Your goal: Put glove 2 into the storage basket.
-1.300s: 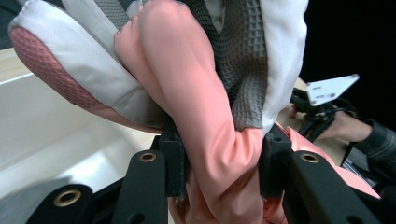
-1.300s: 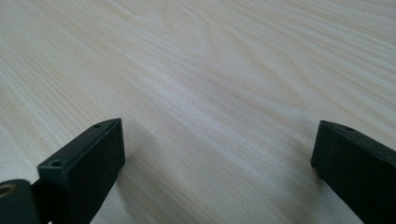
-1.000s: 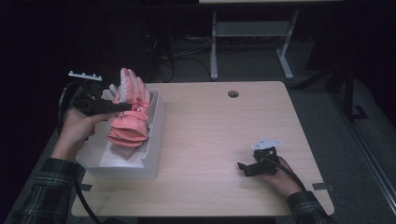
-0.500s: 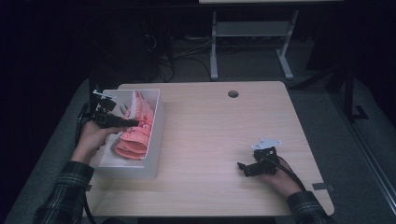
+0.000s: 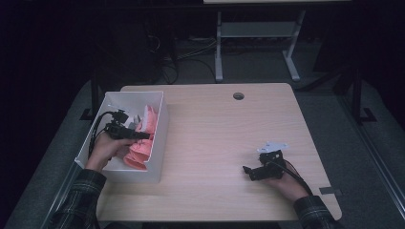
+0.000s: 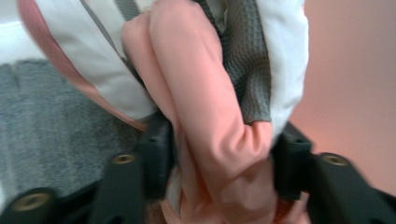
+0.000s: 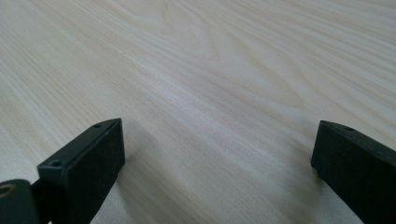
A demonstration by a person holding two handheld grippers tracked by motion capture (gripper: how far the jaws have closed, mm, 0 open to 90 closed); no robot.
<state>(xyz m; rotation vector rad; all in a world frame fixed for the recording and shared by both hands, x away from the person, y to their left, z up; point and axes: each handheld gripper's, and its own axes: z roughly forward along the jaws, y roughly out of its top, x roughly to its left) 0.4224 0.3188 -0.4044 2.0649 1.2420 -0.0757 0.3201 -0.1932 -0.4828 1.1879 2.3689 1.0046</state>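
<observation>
Left gripper (image 5: 136,135) fingers clamped on pink-and-white glove (image 6: 205,107) inside the white bin (image 5: 160,121); right gripper (image 5: 248,171) fingers wide open, bare wood surface (image 7: 210,70) between them.

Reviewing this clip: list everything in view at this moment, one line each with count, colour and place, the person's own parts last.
Table: one, light wood, centre.
Bin: one, white, table's left edge.
Gloves: count unclear, pink, white and grey, in the bin.
Grommet hole: one, dark, table's far side.
Stand: one, pale metal, behind the table.
Left gripper: one, black, in the bin, shut on glove fabric.
Right gripper: one, black, open, low over the table's right.
Sleeves: two, plaid, bottom corners.
</observation>
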